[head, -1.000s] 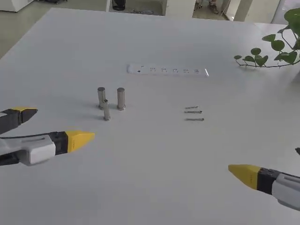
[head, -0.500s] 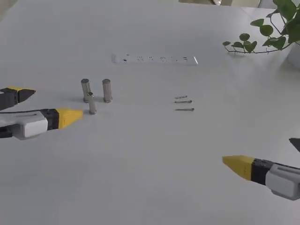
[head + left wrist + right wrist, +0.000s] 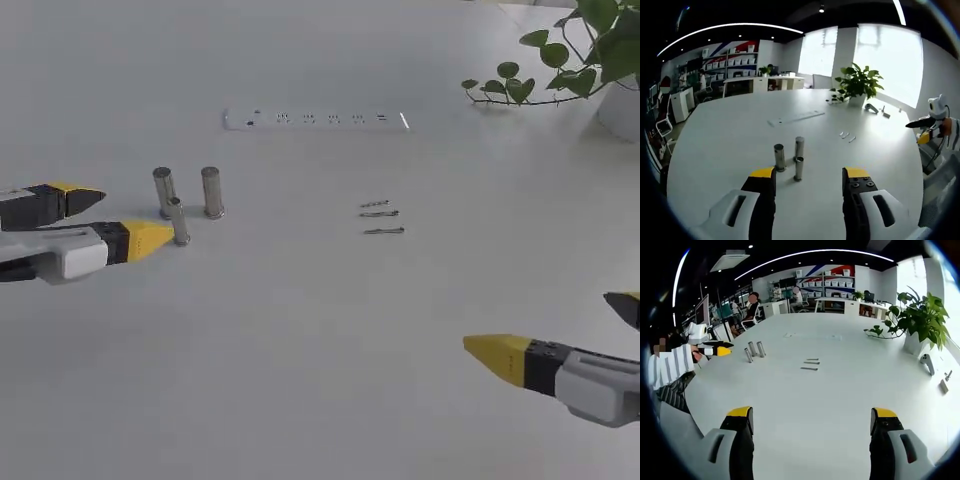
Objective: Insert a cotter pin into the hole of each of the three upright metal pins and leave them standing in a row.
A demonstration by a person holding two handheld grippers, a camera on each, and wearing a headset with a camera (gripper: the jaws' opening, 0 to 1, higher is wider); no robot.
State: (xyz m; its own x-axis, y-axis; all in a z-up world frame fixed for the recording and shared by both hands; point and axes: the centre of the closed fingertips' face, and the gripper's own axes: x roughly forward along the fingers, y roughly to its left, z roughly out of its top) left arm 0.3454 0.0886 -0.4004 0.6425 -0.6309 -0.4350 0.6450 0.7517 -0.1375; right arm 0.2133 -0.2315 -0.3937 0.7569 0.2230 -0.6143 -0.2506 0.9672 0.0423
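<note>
Three upright grey metal pins (image 3: 177, 218) stand clustered on the white tabletop (image 3: 300, 330) just ahead of the yellow-tipped left gripper (image 3: 809, 172), jaws open and empty; thin silver cotter pins (image 3: 380, 214) lie flat towards the open-jawed right gripper (image 3: 812, 412)

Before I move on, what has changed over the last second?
The left gripper has moved forward to the pins; the nearest now stands just ahead of its open fingers. Nothing was grasped. The right gripper stayed open, about where it was. Pins and cotter pins have not moved; only the view shifted.
</note>
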